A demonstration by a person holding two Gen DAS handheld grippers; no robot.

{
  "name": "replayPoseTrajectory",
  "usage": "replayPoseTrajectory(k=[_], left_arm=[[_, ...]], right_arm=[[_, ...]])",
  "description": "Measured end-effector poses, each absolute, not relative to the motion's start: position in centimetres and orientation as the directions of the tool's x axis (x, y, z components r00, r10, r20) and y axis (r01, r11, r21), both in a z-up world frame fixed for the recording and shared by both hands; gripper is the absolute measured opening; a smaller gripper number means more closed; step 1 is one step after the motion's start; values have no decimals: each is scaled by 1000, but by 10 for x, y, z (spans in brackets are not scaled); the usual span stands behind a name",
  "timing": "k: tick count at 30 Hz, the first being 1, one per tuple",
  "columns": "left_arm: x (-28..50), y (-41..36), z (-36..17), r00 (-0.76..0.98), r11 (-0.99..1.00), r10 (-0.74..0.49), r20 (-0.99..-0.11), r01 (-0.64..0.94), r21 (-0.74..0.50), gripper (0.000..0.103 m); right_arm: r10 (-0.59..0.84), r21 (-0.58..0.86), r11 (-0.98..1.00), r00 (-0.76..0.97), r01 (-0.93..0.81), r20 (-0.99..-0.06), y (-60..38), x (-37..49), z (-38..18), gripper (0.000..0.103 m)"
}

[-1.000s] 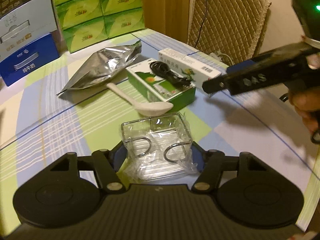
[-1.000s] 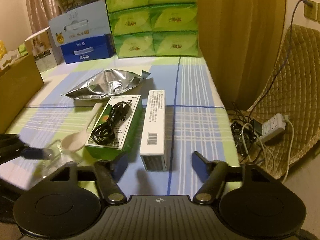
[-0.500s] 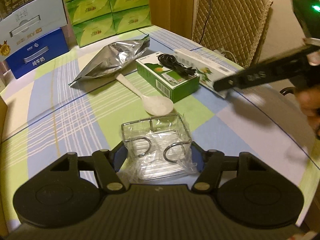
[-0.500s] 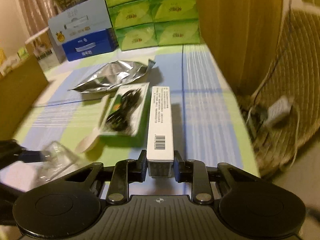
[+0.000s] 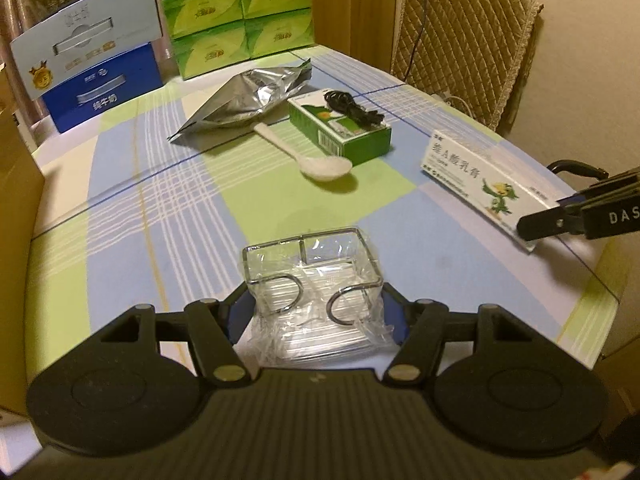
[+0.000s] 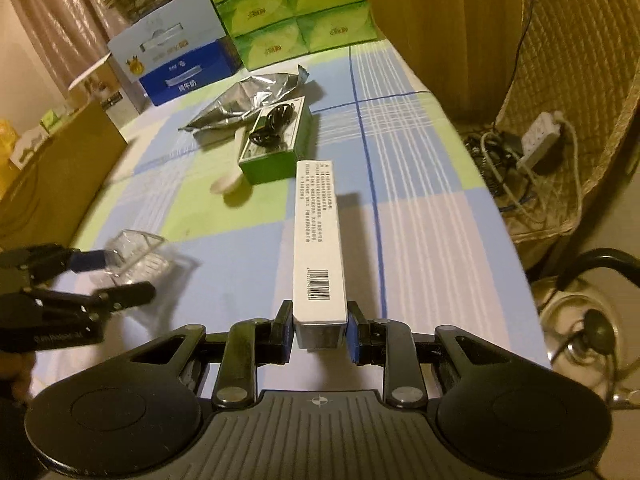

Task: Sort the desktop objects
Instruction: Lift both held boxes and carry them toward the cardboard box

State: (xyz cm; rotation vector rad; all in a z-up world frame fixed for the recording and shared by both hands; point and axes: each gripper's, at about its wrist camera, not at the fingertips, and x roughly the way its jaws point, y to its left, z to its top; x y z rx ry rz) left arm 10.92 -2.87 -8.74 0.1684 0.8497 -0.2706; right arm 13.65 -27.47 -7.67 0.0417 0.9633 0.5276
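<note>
My left gripper [image 5: 314,300] is shut on a clear plastic-wrapped box with a wire frame [image 5: 312,268], held above the table; it also shows in the right wrist view [image 6: 134,254]. My right gripper [image 6: 320,330] is shut on the near end of a long white ointment box [image 6: 318,240], lifted above the checked tablecloth [image 6: 420,232]. In the left wrist view that white box [image 5: 486,186] sits at the right with the right gripper's finger [image 5: 560,220] on it. A green box [image 5: 340,130] with a black cable [image 5: 352,108] on top, a white spoon [image 5: 316,160] and a silver foil bag [image 5: 248,100] lie mid-table.
Green tissue packs [image 5: 236,12] and a blue and white carton [image 5: 88,64] stand at the table's far end. A cardboard box [image 6: 52,172] lines the left side. A quilted chair [image 5: 464,40] and a power strip [image 6: 538,136] with cords are off the right edge.
My right gripper closed on the white ointment box, then lifted it and drew it back away from the green box. My left gripper still holds the clear box, pulled back slightly.
</note>
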Motion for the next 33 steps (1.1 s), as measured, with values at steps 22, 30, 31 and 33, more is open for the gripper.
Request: replayPoseTrajectory(k=[22, 30, 31, 33], left_arm=[[116, -24, -104, 659, 964, -137, -740, 262, 55, 67], [114, -24, -103, 662, 963, -141, -736, 263, 52, 61], [114, -24, -102, 662, 963, -144, -736, 264, 50, 61], [113, -24, -101, 664, 964, -146, -733, 262, 45, 61]], right_arm=[[381, 122, 880, 527, -459, -760, -255, 140, -91, 65], [360, 48, 858, 533, -511, -766, -239, 149, -88, 65], [352, 33, 856, 534, -516, -769, -236, 151, -89, 64], [341, 17, 854, 534, -521, -774, -232, 154, -90, 64]])
